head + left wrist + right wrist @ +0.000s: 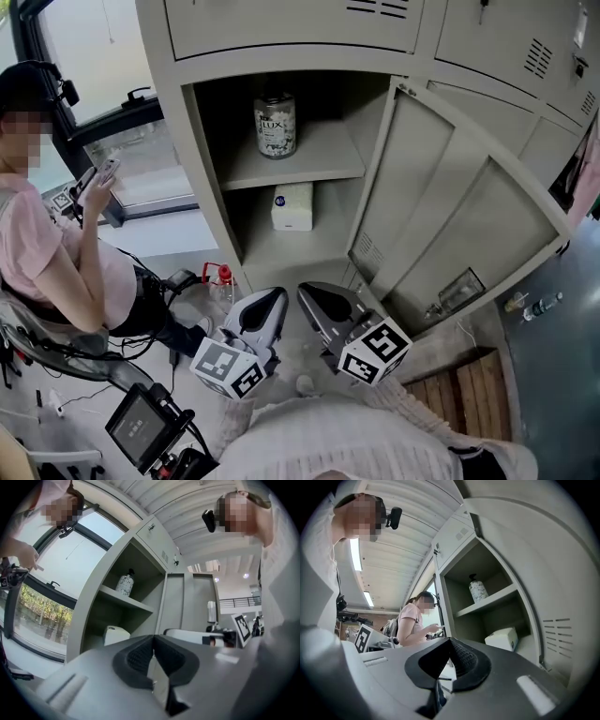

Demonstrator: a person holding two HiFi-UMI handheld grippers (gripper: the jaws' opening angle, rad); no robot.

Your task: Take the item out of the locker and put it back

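The grey locker [281, 64], its top cut off, stands with its door [450, 216] swung open toward 4 o'clock. At 6 o'clock, outside it, the left gripper [272, 298] and right gripper [314, 298] keep their fingers clenched on nothing. Inside, a white box [292, 206] sits on the lower shelf and a patterned bottle [275, 125], cap lost in shadow, on the upper.

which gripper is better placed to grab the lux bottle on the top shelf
Left, marginally: the left gripper lines up under the LUX bottle; the right gripper sits nearer the open door.
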